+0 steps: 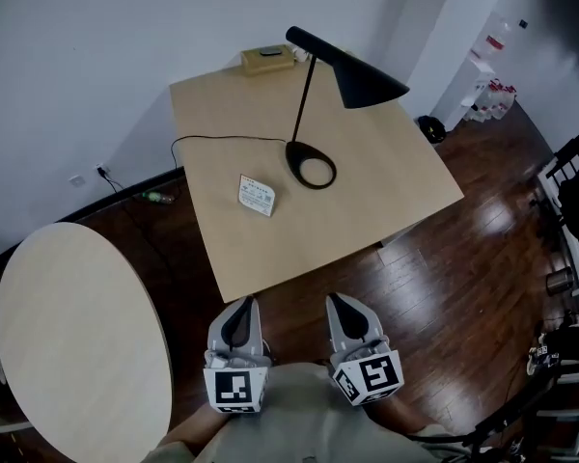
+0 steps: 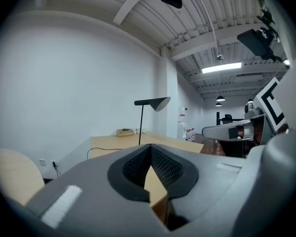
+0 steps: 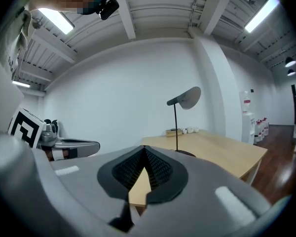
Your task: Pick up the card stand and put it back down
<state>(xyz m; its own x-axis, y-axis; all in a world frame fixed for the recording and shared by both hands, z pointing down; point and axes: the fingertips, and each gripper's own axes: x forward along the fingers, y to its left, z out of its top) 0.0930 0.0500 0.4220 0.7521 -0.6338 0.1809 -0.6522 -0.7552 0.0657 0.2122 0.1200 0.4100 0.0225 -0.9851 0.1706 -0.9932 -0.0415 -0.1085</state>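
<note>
Head view: a square wooden counter [image 1: 386, 162] is seen in the upper middle of the frame, over a dark wood floor [image 1: 444, 287].

The card stand [image 1: 257, 195] is found on the counter, left of centre, standing on the surface with its printed white face turned towards the lower left. It is touched by neither tool.

Just right of the card stand, the oval base of a black lamp [image 1: 312, 165] is noted. The two are close but apart. The lamp's stem is tilted up to a cone shade over the back right part of the counter. A black cable [image 1: 212, 141] is run from the base towards the counter's left edge.

A small tan box [image 1: 268, 59] is seen at the counter's back edge.

A round table [image 1: 77, 336] is recorded at lower left.

The left gripper [image 1: 243, 309] and the right gripper [image 1: 342, 305] are held side by side at the bottom centre, short of the counter's near edge and well apart from the card stand.

Left gripper view: the black ribbed fingers [image 2: 133, 169] are brought together at the tips, with nothing held between them.

Right gripper view: the fingers [image 3: 126, 171] are likewise closed tip to tip and nothing is gripped.
</note>
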